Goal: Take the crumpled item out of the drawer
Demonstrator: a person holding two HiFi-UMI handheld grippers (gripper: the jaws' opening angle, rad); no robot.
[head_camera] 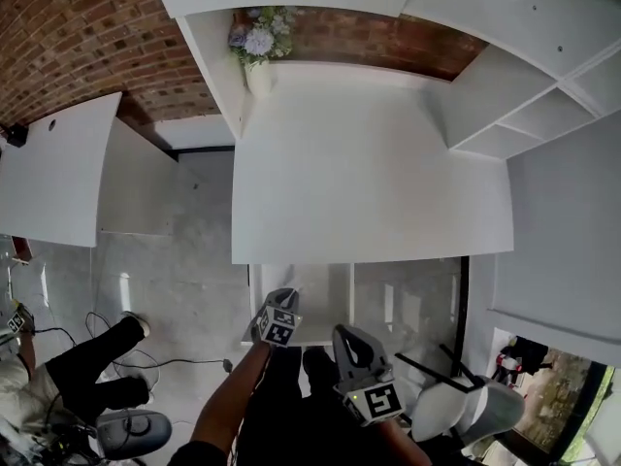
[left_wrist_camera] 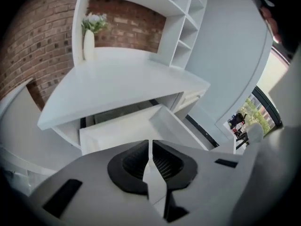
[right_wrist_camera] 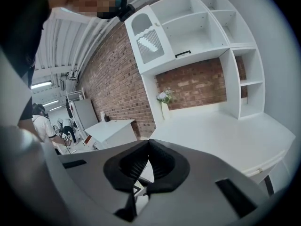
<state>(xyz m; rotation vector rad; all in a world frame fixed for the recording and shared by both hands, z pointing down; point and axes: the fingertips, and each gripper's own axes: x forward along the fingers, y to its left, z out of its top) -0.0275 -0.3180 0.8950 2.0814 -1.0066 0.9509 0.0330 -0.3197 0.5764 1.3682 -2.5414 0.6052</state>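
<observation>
**A:** Biggest things first. What's in front of the person?

**B:** A white desk. Its surface (head_camera: 369, 163) is bare apart from a vase of flowers (head_camera: 257, 61) at the back corner, and a shelf unit (head_camera: 529, 115) stands at the right. Under the front edge, a drawer (left_wrist_camera: 122, 126) is pulled partway out.

**A:** And the crumpled item?

**B:** No view shows it. What shows of the drawer's inside looks plain white, and the rear part runs under the surface, out of sight. If the item is in there, I'd judge it lies in that hidden part.

**A:** So nothing on its looks.

**B:** Nothing. Its colour, material and shape are all unseen.

**A:** How would it handle?

**B:** Going by "crumpled" alone, I'd expect something light and soft that gives when squeezed, perhaps paper or cloth. I wouldn't expect it to be fragile or slippery. A raised fold near its middle is the place to pinch, since a flat edge might slide away or tear.

**A:** The grippers?

**B:** The left gripper (left_wrist_camera: 150, 147) points at the drawer front from close by. Its fingers are pressed together, with only a hairline between them and nothing in it. The right gripper (right_wrist_camera: 148, 147) is nearer the person and aimed across the desk, and its fingers are also together and empty. Either would have to spread before reaching in, and the drawer probably wants pulling out further.
</observation>
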